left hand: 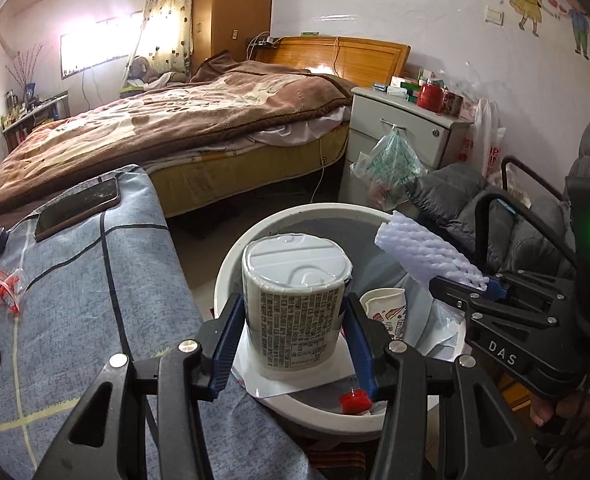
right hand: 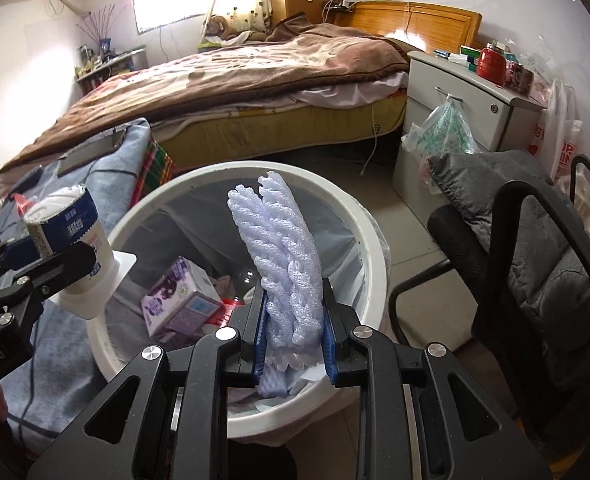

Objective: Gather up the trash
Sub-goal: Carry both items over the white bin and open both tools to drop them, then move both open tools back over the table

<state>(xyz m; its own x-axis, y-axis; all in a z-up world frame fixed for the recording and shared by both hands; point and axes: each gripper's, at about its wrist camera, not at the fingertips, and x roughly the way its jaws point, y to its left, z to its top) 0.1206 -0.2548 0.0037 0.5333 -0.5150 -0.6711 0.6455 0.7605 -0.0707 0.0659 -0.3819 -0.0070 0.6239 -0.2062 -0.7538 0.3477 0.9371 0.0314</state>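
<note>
The left gripper [left hand: 293,340] has its fingers clamped on a sealed cup [left hand: 295,304] over the white bin [right hand: 369,240]. The right gripper [right hand: 293,322] has its fingers clamped on a foam net sleeve [right hand: 283,256] above the same bin.

"DAS" is printed in white on the right gripper [left hand: 479,285]; the cup's [left hand: 297,306] label print cannot be read.

Foam sleeve held over the bin

The right gripper [right hand: 294,320] clamps a pale lilac foam net sleeve [right hand: 283,248] above the white trash bin [right hand: 369,240]; a purple carton [right hand: 179,300] lies inside, and the left gripper [right hand: 51,258] holds a paper cup [right hand: 69,232] at the bin's left rim.
</note>
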